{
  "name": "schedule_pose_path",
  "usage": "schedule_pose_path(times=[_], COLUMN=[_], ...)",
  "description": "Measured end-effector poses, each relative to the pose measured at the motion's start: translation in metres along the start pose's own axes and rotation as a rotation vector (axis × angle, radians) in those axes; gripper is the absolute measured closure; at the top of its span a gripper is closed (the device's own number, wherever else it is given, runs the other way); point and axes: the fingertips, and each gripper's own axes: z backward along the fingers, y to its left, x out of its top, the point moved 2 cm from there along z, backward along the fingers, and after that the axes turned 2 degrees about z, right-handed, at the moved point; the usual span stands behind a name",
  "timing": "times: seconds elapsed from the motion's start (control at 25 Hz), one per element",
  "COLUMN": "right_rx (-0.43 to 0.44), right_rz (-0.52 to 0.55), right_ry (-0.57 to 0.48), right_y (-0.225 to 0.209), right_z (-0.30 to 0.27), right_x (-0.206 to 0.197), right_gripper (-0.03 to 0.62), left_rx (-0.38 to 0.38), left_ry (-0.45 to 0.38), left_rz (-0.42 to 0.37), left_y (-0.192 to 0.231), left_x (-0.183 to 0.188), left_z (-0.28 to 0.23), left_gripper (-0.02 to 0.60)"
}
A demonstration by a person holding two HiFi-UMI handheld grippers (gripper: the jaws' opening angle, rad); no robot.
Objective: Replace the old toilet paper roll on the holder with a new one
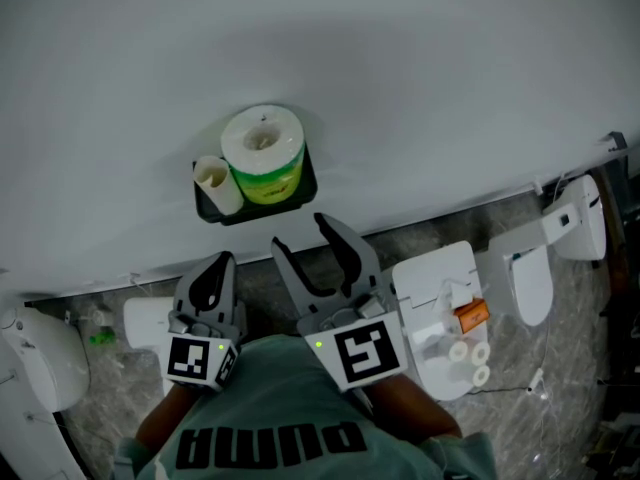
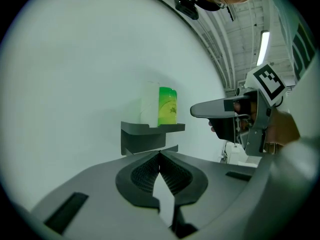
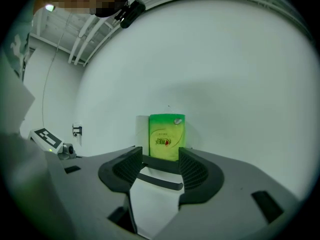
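While your right claw stands with jaws apart and nothing between the pads, and your left claw sits shut and empty beside it, note the hazards ahead. The holder rim lies just beyond the right claw's tips, so driving in low would likely strike it. The new roll, green-wrapped and upright on the holder, is dead ahead of the gap and looks about as wide as it. An off-centre approach could shove it against the wall or topple it. The old roll, nearly bare core, stands just left of it, where your left pad could knock it off. The wrapper looks slick, a judged slip risk. Writing: wrapper print too small to read; your shirt, behind the claws, reads "puma", inverted.
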Motion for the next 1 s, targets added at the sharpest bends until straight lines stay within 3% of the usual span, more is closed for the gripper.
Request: schedule_pose_path(times=[0.32, 0.4, 1.0], right_rx=[0.043, 0.057, 0.108], right_rz=[-0.01, -0.012, 0.033], right_ry=[-0.026, -0.026, 0.007], right_y=[-0.007, -0.008, -0.023], right_z=[-0.018, -0.022, -0.056], right_x=[0.011, 0.014, 0.019], right_gripper=[0.385, 0.333, 0.238], left_rx=[0.041, 0.054, 0.127], left_ry=[-0.014, -0.009, -0.035], left_rz=[-0.005, -0.002, 0.013], left_y=[0.011, 0.014, 0.033], left_x=[0.005, 0.004, 0.009], left_z=[-0.001, -0.001, -0.002], left_gripper=[0.577, 0.577, 0.577])
